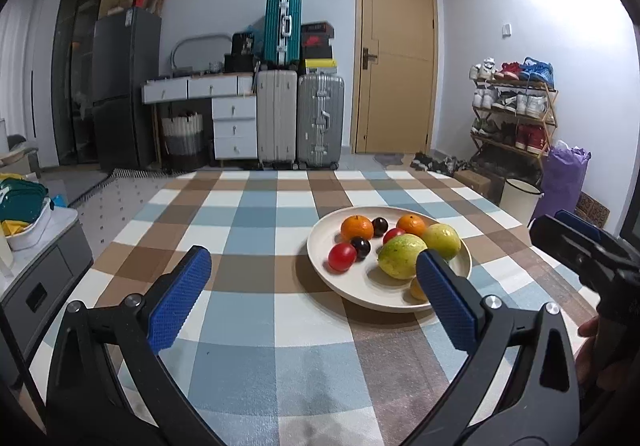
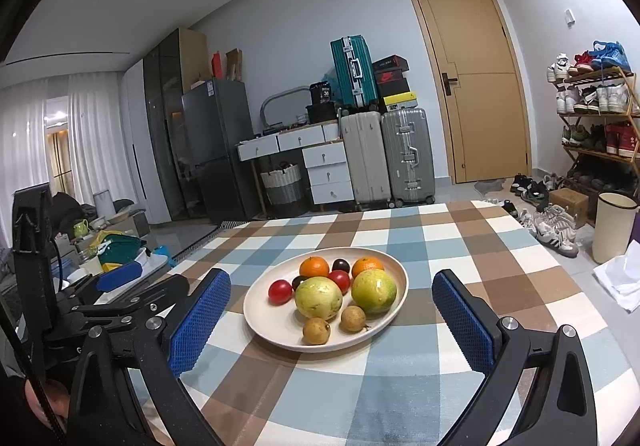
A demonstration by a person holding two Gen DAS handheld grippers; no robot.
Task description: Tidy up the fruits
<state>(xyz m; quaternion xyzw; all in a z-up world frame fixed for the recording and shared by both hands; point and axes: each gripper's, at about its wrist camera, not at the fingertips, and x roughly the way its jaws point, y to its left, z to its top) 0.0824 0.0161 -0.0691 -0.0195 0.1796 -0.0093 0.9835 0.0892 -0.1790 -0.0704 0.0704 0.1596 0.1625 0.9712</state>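
A cream plate of fruit stands on the checked tablecloth; it also shows in the left wrist view. On it lie two oranges, two red tomatoes, two dark plums, two large green-yellow fruits and two small brown fruits. My right gripper is open and empty, its jaws either side of the plate's near part, held above the table. My left gripper is open and empty, left of and nearer than the plate. The right gripper's body shows at the far right.
The checked tablecloth covers the table. Beyond it stand suitcases, a drawer unit, a fridge, a door, a shoe rack and a cream bin. A low cabinet with clutter is at left.
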